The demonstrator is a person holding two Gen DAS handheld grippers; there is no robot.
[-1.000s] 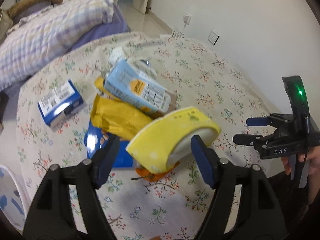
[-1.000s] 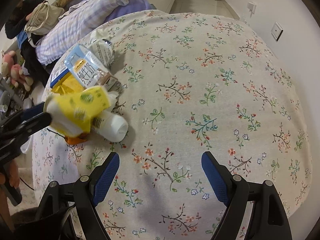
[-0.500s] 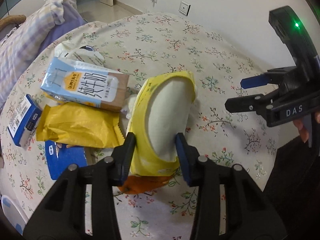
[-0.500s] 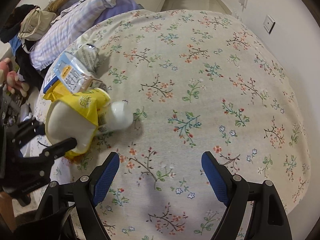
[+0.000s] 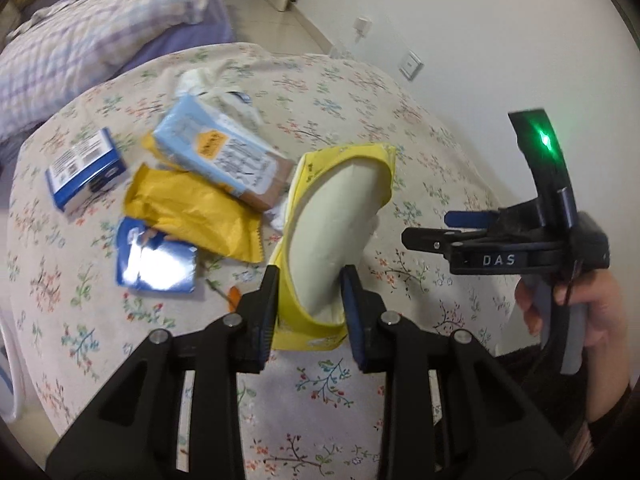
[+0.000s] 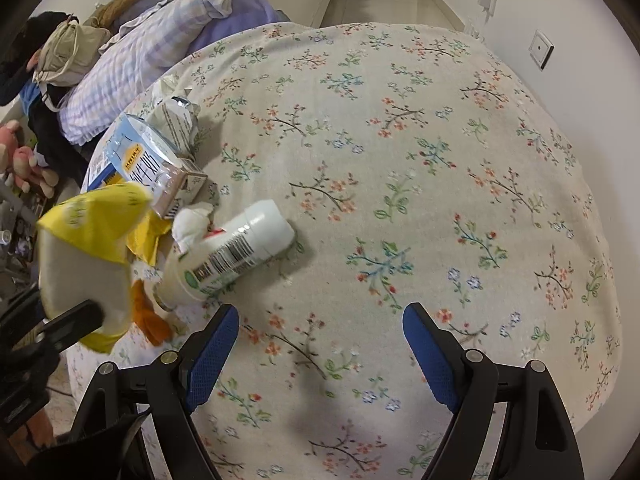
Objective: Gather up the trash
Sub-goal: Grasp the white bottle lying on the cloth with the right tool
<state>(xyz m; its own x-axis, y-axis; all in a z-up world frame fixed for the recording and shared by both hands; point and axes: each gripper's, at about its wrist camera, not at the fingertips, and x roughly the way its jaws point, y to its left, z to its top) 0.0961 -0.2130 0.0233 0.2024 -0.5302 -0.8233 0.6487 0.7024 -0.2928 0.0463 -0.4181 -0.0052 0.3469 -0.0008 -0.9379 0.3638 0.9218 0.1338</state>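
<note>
So the biggest thing here is the round table with the floral tablecloth point(image 6: 400, 184), and all the trash is bunched up on one side of it, the rest of the cloth is bare. Behind that there's a bed with a checked blanket point(image 5: 88, 40). The left gripper point(image 5: 308, 296) is clamped on a yellow bag point(image 5: 340, 216), its blue pads pressing in on both sides of the bag's lower end, and those jaws have just been closing down around it; the bag sticks up and forward with its pale inside showing, and from the right wrist view it looks lifted off the cloth, though I can't be totally sure. The right gripper point(image 6: 320, 344) hangs over the bare cloth with its fingers spread wide, nothing between them. Then the pile: a light blue milk carton point(image 5: 218, 156) lying on a yellow wrapper point(image 5: 192, 216), a white bottle point(image 6: 228, 256) on its side just beside the bag, a blue box point(image 5: 82, 168) off on its own, a blue foil packet point(image 5: 156, 256) and an orange scrap point(image 6: 150, 318) under the bag
</note>
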